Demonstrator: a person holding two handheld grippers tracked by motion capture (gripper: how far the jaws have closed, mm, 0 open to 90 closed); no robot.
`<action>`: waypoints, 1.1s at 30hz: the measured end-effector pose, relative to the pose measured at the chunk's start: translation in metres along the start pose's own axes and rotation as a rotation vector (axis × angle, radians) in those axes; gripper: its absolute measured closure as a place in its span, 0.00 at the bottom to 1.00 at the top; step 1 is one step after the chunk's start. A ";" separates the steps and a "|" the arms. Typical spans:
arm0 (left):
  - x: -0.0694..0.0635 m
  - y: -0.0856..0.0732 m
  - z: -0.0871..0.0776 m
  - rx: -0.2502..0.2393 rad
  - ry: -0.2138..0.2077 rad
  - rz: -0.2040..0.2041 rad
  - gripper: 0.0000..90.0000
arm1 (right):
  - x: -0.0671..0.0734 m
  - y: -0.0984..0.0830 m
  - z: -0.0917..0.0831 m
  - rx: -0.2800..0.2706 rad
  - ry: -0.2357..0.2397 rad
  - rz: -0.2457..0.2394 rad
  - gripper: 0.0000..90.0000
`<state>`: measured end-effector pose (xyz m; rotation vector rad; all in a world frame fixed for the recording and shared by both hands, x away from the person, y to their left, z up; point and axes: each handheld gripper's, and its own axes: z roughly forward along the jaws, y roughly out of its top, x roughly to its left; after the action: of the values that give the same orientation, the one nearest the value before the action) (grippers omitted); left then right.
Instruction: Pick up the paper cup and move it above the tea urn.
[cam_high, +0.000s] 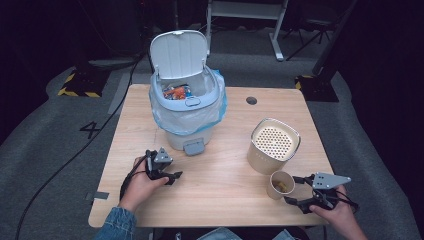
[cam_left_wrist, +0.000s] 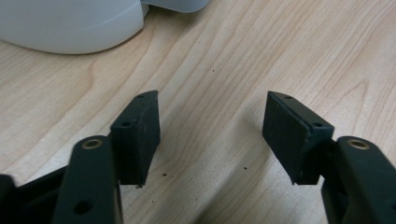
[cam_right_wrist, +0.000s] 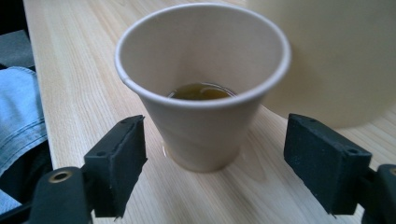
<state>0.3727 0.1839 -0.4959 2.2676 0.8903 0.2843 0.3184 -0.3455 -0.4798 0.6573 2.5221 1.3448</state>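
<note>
I'm reaching w/ my right gripper (cam_right_wrist: 215, 163), jaws gaping wide, around the small tan paper cup (cam_right_wrist: 203, 88) w/ brownish liquid, standing just beside the perforated-lid beige canister (cam_high: 273, 145). Not gripped yet; lifting & emptying remaining. Left gripper (cam_left_wrist: 212, 135) idling wide, holding nothing.

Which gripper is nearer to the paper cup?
Right. The right gripper sits just beside the paper cup, open jaws on either side of it; the left gripper is across the table, near the bin.

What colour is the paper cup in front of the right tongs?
Pale beige; the paper cup shows best in the right gripper view.
</note>
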 end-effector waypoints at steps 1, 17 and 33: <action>0.000 -0.001 -0.002 0.011 0.006 -0.015 0.41 | 0.000 0.000 0.002 -0.007 0.006 -0.006 0.25; 0.002 -0.015 -0.003 -0.069 0.041 -0.013 0.37 | -0.001 0.002 0.024 -0.076 0.047 -0.019 0.31; 0.001 -0.014 -0.002 -0.068 0.037 -0.009 0.36 | -0.003 0.025 -0.001 -0.117 0.087 -0.017 0.33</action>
<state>0.3653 0.1938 -0.5035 2.2017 0.8964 0.3485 0.3276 -0.3358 -0.4584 0.5647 2.4858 1.5326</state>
